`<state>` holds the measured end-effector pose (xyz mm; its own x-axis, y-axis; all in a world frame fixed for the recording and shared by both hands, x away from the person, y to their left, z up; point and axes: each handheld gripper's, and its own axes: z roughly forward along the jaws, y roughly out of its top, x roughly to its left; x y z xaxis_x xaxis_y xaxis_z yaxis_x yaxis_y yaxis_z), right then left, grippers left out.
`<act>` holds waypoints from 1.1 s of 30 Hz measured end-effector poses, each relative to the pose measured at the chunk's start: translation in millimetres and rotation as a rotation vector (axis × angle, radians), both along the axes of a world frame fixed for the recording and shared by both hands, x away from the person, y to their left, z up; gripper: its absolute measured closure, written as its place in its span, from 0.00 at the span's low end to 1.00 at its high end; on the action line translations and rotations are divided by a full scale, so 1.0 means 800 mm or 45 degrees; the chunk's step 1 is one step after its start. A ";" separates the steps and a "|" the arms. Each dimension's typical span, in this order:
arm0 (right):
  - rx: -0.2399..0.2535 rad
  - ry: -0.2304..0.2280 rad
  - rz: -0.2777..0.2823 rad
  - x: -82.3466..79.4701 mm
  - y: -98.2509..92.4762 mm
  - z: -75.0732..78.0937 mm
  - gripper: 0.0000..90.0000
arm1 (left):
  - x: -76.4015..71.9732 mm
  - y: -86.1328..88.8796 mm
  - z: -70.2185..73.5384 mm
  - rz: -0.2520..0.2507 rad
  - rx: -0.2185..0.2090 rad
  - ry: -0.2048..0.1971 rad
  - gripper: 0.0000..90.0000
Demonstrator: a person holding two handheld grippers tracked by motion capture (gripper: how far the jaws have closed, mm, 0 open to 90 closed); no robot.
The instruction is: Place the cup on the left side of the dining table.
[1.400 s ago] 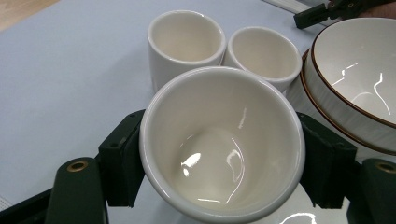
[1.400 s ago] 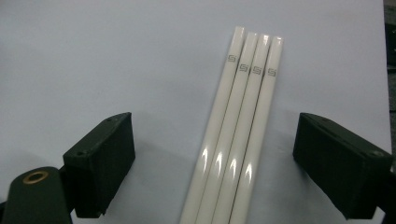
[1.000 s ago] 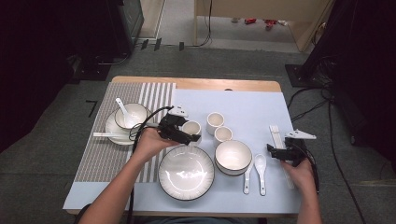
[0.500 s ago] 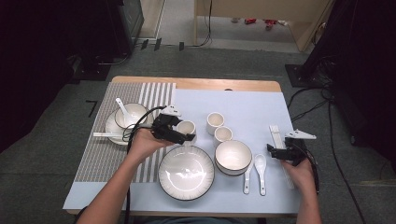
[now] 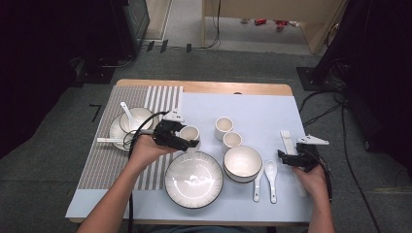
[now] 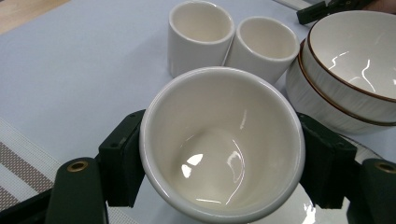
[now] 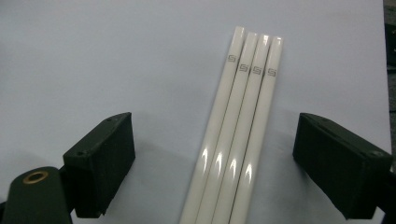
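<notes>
The left gripper (image 6: 219, 154) pinches a cup (image 6: 222, 144) by its outer wall, one pad on each side just below the rim; seen from above, that gripper (image 5: 187, 141) and cup (image 5: 189, 132) sit just beyond the plate (image 5: 193, 179), over its far edge, well left of the two other cups (image 5: 224, 127); whether the cup's base rests on the surface (image 5: 252, 109) or hangs just clear of it I cannot tell.

The cup looks like glazed ceramic: stiff, fairly light for its size, but brittle, and the gloss makes it slippery; the wall tapers toward the base, so a hold high on the wall, as now, would likely resist a downward slip better than one lower down; a knock against the plate or the stacked bowls (image 6: 350, 70) to the plate's right could chip it, so it wants setting down gently.

The right gripper (image 7: 215, 168) stands spread and holds nothing, its jaws wide to either side of four white chopsticks (image 7: 238, 140) lying side by side well right of the plate; they look hard, smooth and thin, likely to roll or slide apart.

Each chopstick bears a small square mark near its end; I can read no letters in it; no other writing shows.
</notes>
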<state>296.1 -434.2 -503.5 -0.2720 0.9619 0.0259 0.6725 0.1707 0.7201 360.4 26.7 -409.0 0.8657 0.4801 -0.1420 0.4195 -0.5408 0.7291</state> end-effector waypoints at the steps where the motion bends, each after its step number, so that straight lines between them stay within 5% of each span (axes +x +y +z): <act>1: 0.000 0.000 0.000 0.000 0.000 0.000 0.14 | -0.002 0.000 0.000 0.007 0.012 -0.011 0.31; 33: 0.001 0.000 0.000 0.000 0.000 0.000 0.14 | -0.018 0.029 0.007 0.054 -0.033 0.000 0.31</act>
